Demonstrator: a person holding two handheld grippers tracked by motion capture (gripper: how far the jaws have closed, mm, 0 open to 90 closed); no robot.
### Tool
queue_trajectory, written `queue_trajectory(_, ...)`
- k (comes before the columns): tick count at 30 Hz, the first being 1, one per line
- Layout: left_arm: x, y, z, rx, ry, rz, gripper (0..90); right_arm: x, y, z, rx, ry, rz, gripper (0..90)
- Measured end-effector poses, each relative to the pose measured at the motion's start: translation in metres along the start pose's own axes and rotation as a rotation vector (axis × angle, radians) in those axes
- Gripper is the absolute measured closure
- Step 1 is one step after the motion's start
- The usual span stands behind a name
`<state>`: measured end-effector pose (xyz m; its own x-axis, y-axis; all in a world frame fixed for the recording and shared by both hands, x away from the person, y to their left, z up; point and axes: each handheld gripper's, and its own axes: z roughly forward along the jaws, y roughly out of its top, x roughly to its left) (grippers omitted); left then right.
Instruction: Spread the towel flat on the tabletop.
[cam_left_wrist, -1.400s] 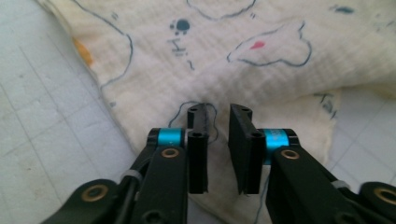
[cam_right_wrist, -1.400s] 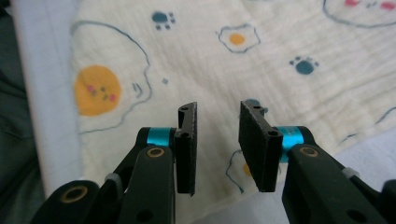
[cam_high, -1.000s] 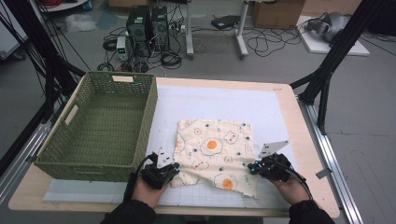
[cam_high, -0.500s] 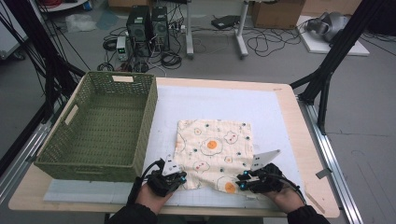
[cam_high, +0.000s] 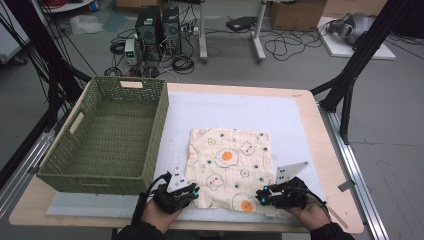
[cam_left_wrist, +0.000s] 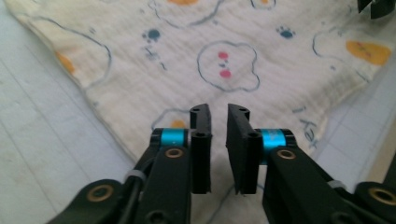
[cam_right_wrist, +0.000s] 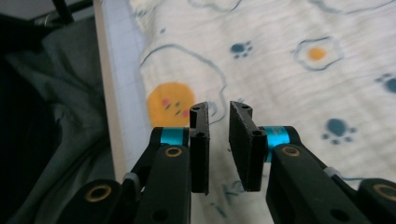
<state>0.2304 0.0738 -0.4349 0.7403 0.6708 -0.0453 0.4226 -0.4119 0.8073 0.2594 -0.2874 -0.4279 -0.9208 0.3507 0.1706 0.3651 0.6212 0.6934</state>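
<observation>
cloth flat at the near edge, both grippers just off it

high view: cloth (cam_high: 227, 165) lies flat and roughly square on the white mat (cam_high: 280, 120), sides nearly along the table's edges; green basket (cam_high: 107, 132) just left. left gripper (cam_high: 192, 192) and right gripper (cam_high: 260, 196) sit at its near corners.

left gripper view: jaws have just opened to a narrow gap, gripping nothing, above the cloth's edge.

right gripper view: jaws narrowly parted, just eased inward, nothing gripped.

- A pale wooden table (cam_high: 320, 130) fills the middle of the high view.
- A white mat (cam_high: 240, 112) covers most of its top.
- A green woven basket (cam_high: 107, 135) stands at centre left.
- A patterned cloth (cam_high: 227, 165) lies flat at lower centre.
</observation>
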Motion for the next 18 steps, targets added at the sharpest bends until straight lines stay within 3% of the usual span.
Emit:
queue_trajectory(7,0.014,0.010,0.009,-0.052,0.060,0.009,64.7,-0.022,0.003,-0.007,-0.068,-0.098,0.061,60.5)
queue_trajectory(12,0.019,0.019,0.013,-0.105,0.061,-0.009,58.6,-0.035,0.005,-0.011,-0.110,-0.151,0.105,50.9)
queue_trajectory(16,0.020,0.018,0.014,-0.096,0.052,0.010,56.6,-0.040,0.006,-0.011,-0.130,-0.174,0.125,46.6)
queue_trajectory(18,0.022,0.018,0.015,-0.097,0.047,-0.004,56.0,-0.043,0.006,-0.012,-0.144,-0.181,0.134,45.5)
